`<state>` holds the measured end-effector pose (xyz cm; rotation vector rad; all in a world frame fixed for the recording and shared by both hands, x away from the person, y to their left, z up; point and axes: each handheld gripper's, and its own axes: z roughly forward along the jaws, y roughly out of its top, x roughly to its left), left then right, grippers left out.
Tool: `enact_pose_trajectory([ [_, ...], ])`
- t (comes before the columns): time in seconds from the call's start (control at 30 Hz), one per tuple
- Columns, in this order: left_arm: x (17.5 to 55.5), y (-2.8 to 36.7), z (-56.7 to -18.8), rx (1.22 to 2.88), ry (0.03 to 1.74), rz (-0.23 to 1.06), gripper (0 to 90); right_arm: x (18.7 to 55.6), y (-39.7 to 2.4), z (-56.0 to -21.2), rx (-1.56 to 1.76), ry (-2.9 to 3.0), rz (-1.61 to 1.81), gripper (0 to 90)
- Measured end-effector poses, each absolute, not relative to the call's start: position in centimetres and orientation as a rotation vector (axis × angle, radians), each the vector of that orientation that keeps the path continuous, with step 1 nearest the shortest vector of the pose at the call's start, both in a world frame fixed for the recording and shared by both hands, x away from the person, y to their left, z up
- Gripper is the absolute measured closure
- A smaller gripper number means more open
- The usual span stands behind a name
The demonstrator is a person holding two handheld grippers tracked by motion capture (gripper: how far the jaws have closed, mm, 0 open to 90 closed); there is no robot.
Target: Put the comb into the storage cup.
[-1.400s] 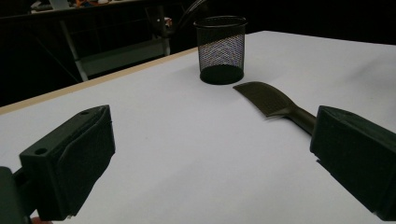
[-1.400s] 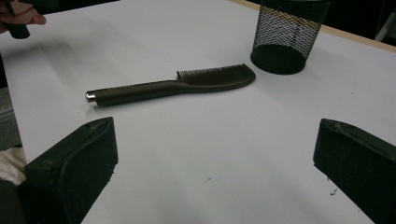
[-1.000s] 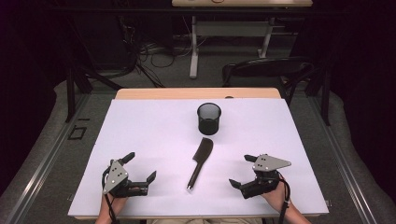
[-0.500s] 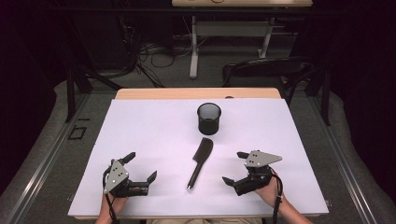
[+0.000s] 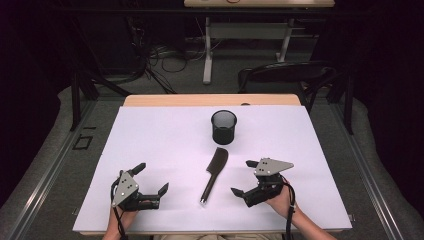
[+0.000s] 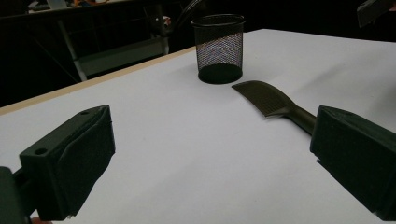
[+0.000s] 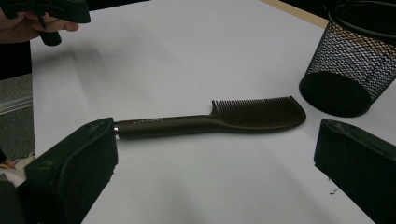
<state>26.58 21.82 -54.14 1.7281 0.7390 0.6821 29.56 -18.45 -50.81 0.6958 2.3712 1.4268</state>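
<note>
Right tool (image 5: 246, 177) hung spread wide, empty, beside comb (image 5: 214, 174) on tabletop (image 5: 310, 150); approach step. Next: close on handle. Left tool (image 5: 150, 177) also gaped, idle

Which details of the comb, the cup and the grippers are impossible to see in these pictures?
- Comb: handle lettering too small, right gripper view; handle end behind right jaw, left gripper view.
- Mesh cup: top and right side cut off by the edge, right gripper view.
- Left gripper: hand largely cut off by the bottom edge, high view.

High view downward from above; both gripper views low, sharing comb (image 5: 214, 172).
</note>
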Motion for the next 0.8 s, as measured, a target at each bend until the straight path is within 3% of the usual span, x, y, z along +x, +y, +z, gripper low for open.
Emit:
enact_pose_trajectory([
  [0.8,26.6,22.0,-54.1,1.720,0.740,0.695,0.0,30.4,-15.4,-50.8,0.633,2.429,1.448,0.0],
])
